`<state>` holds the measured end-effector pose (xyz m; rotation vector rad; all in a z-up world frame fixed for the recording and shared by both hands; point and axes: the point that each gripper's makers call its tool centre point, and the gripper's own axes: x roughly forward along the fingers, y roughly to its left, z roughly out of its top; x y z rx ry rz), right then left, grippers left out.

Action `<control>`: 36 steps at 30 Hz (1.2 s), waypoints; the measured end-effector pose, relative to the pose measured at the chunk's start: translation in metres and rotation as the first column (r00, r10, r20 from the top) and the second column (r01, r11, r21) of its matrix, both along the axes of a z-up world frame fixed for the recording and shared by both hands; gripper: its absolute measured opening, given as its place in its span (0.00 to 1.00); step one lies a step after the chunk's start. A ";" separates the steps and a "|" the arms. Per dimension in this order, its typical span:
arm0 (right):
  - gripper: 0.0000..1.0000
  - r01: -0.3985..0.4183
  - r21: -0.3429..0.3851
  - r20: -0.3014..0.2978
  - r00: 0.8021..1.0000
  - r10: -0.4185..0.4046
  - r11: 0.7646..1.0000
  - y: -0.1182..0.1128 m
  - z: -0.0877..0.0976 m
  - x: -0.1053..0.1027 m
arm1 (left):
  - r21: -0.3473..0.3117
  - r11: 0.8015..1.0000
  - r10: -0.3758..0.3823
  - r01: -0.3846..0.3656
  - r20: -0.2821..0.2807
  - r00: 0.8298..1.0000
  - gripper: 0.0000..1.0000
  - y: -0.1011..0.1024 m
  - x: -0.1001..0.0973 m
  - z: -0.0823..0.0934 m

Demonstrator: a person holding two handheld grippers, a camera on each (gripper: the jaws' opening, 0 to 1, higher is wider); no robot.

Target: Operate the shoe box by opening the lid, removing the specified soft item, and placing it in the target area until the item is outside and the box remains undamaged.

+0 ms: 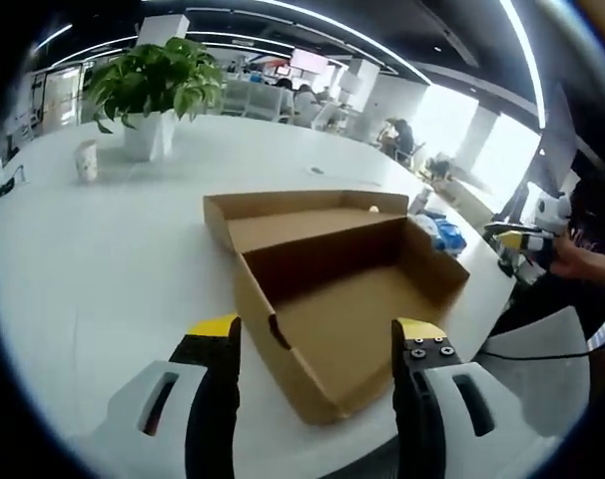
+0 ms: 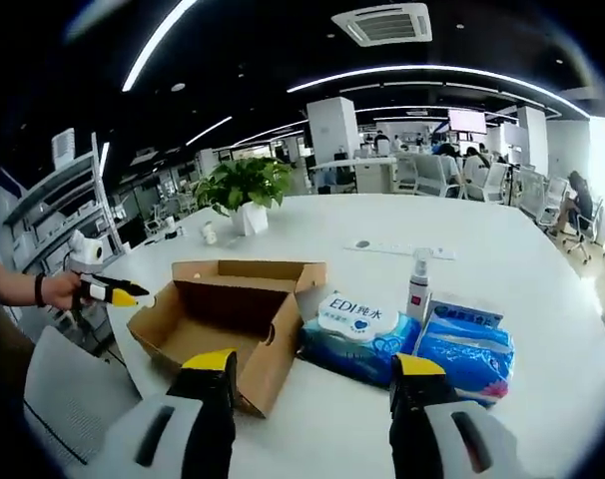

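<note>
The brown cardboard shoe box (image 1: 332, 309) lies with its lid (image 1: 293, 215) folded back, and its inside looks bare. My left gripper (image 1: 317, 334) hovers open over the box's near corner, holding nothing. In the right gripper view the box (image 2: 223, 314) sits left of centre. A soft blue-and-white wipes pack (image 2: 357, 334) lies on the table against the box's right side. My right gripper (image 2: 312, 374) is open and empty, just short of the pack and the box corner. The left gripper (image 2: 113, 292) shows at the far left, held by a hand. The right gripper (image 1: 520, 246) shows at the table's right edge.
A second blue pack (image 2: 469, 349) and a white spray bottle (image 2: 418, 284) stand right of the wipes. A potted plant (image 1: 158, 85) and a paper cup (image 1: 86, 160) sit far back on the white table (image 1: 113, 259). A grey chair (image 2: 68, 399) is by the table edge.
</note>
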<state>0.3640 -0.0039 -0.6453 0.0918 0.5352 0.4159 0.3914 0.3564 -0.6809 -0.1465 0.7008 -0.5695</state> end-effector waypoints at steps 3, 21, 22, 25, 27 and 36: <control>0.61 0.004 0.005 -0.005 1.000 -0.004 1.000 0.001 -0.006 -0.005 | 0.013 1.000 0.009 -0.009 -0.006 1.000 0.61 0.001 -0.001 -0.003; 0.61 0.063 0.073 0.002 0.998 -0.064 0.995 0.017 -0.006 -0.028 | 0.162 0.983 0.108 -0.089 -0.118 0.987 0.47 0.002 -0.016 -0.042; 0.61 0.069 0.076 0.002 0.998 -0.069 0.995 0.016 -0.006 -0.029 | 0.160 0.983 0.112 -0.092 -0.121 0.986 0.44 0.002 -0.016 -0.043; 0.60 0.078 0.084 -0.001 0.997 -0.078 0.993 0.018 -0.008 -0.032 | 0.159 0.978 0.160 -0.137 -0.141 0.977 0.36 0.010 -0.011 -0.053; 0.60 0.079 0.087 -0.005 0.997 -0.079 0.993 0.020 -0.008 -0.035 | 0.153 0.977 0.173 -0.150 -0.150 0.973 0.34 0.011 -0.010 -0.055; 0.58 0.093 0.073 -0.003 0.996 -0.093 0.993 0.022 -0.008 -0.037 | 0.152 0.962 0.253 -0.226 -0.186 0.949 0.18 0.016 -0.009 -0.060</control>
